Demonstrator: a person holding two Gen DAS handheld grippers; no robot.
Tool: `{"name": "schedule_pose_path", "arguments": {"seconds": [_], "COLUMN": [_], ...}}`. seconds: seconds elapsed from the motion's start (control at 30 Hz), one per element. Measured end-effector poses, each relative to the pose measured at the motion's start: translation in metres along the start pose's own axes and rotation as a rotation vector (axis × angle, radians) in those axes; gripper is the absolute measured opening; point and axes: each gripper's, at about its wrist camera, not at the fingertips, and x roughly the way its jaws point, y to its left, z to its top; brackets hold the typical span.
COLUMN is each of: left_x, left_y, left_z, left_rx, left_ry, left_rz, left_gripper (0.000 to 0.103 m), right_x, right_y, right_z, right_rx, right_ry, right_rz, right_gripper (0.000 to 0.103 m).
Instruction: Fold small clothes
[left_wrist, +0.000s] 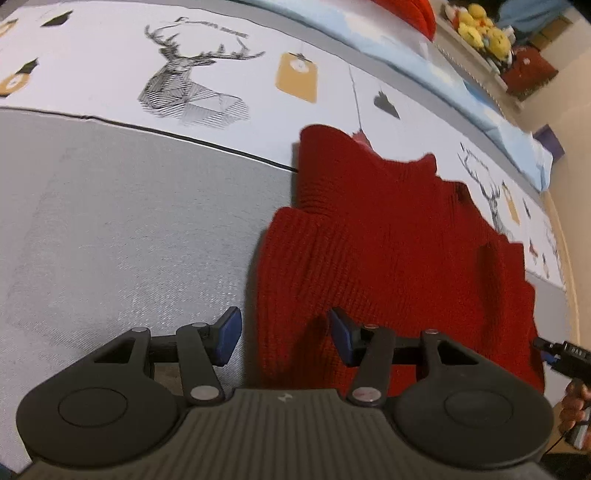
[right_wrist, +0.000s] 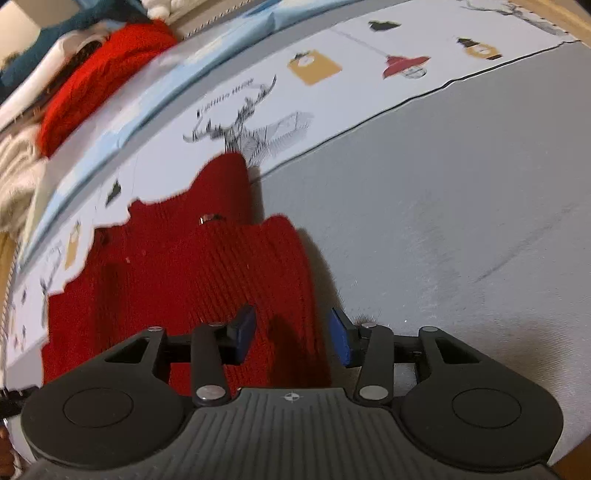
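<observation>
A grey bed cover (left_wrist: 129, 221) is spread beneath both tools, bordered by one white printed sheet (left_wrist: 229, 48) on which stag heads, ochre tags and a red lamp are drawn. One dark red knitted sweater (left_wrist: 388, 236) is laid flat across the boundary of the grey and white cloths, a sleeve or folded edge being raised along each side. The left gripper (left_wrist: 284, 338) is pitched steeply down over the sweater's left edge; its jaws are parted about halfway, nothing is pinched, and one blue pad (left_wrist: 341, 341) is seen over the knit while the other lies over the grey cloth. The right gripper (right_wrist: 293, 338) is angled down likewise at the sweater's right edge, its jaws parted to a similar width and empty, one pad over the knit and one over the grey. A heap of garments (right_wrist: 92, 74), bright red among them, is piled beyond the sheet, and yellow plush toys (left_wrist: 480, 27) are seen on a shelf. Part of the right tool and the hand holding it (left_wrist: 574, 406) appears at the left view's edge.
</observation>
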Motion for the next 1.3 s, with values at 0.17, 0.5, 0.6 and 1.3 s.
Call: {"name": "schedule_pose_path", "arguments": {"seconds": [0.17, 0.5, 0.6, 1.3], "left_x": [-0.012, -0.079, -0.073, 0.003], "left_y": [-0.013, -0.033, -0.048, -0.001], "left_z": [0.001, 0.008, 0.014, -0.025], "left_rx": [0.089, 0.109, 0.116, 0.022], "left_ry": [-0.077, -0.566, -0.63, 0.104], "left_rz": [0.027, 0.074, 0.115, -0.011], "left_gripper": [0.007, 0.005, 0.005, 0.036], "right_x": [0.001, -0.084, -0.075, 0.012], "right_y": [0.013, 0.041, 0.045, -0.007], "right_z": [-0.003, 0.001, 0.012, -0.009], "right_rx": [-0.064, -0.164, -0.166, 0.079], "right_ry": [-0.016, -0.529, -0.579, 0.082], "right_rz": [-0.021, 0.017, 0.013, -0.067], "right_gripper": [0.011, 0.01, 0.01, 0.046]}}
